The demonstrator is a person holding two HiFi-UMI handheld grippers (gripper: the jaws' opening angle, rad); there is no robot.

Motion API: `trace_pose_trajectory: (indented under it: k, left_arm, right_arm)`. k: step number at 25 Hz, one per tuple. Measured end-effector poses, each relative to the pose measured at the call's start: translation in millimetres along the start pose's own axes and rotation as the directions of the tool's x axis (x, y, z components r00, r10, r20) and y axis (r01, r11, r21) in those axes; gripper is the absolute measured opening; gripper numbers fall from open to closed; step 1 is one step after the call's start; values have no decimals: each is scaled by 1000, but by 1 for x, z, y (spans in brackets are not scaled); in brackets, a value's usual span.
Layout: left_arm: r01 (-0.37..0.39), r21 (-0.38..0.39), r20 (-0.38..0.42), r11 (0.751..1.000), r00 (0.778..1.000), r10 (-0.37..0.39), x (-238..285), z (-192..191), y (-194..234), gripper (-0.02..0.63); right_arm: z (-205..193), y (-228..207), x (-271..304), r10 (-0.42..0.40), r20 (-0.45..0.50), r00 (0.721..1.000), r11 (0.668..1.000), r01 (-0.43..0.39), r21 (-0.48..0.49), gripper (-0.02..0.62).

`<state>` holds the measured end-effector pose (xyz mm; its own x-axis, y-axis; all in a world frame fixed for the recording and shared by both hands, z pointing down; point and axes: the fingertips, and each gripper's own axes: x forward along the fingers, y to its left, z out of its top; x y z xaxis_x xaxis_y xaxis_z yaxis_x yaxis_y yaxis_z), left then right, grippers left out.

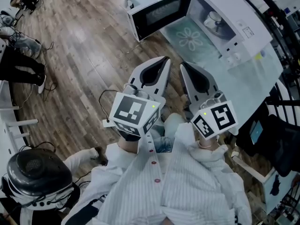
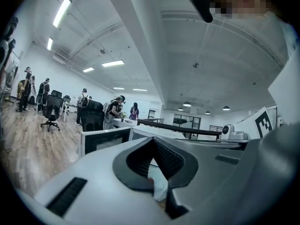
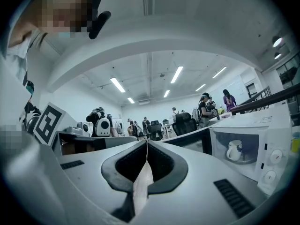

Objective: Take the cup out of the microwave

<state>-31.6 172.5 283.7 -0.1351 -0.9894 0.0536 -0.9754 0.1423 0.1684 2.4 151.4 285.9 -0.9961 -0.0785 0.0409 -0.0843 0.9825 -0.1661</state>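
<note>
Both grippers were held level and side by side, just in front of the person's striped shirt and over a wooden floor. The left gripper had its fingers pressed together tip to tip, with nothing caught between them. The right gripper was in the same state, its fingers meeting along a thin seam and gripping nothing. Ahead of the fingertips, and mostly to the right of them, a white microwave stood on a glass worktop. Its door was swung wide open and reached out beyond the left fingers. The white cup sat upright inside the microwave's cavity, ahead and to the right of the right fingers, with its handle turned toward them. It was well apart from both pairs of fingers and untouched. Far beyond the fingertips, several people stood among office chairs and desks.
</note>
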Motion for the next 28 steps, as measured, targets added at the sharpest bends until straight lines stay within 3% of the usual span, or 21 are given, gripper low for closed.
trace_pose_trajectory:
  k: [14,28]
  left_arm:
    - [-6,-4,-18,1000,1000,6,31,-3,63,8]
    - [73,18,-34,997,997,-73,155,26,115,6]
  right_arm:
    - [-8,-17,73,14,-10,1000,1000,-14,16,35]
    - [25,-119,157,-48,15,999,998,47,44,35]
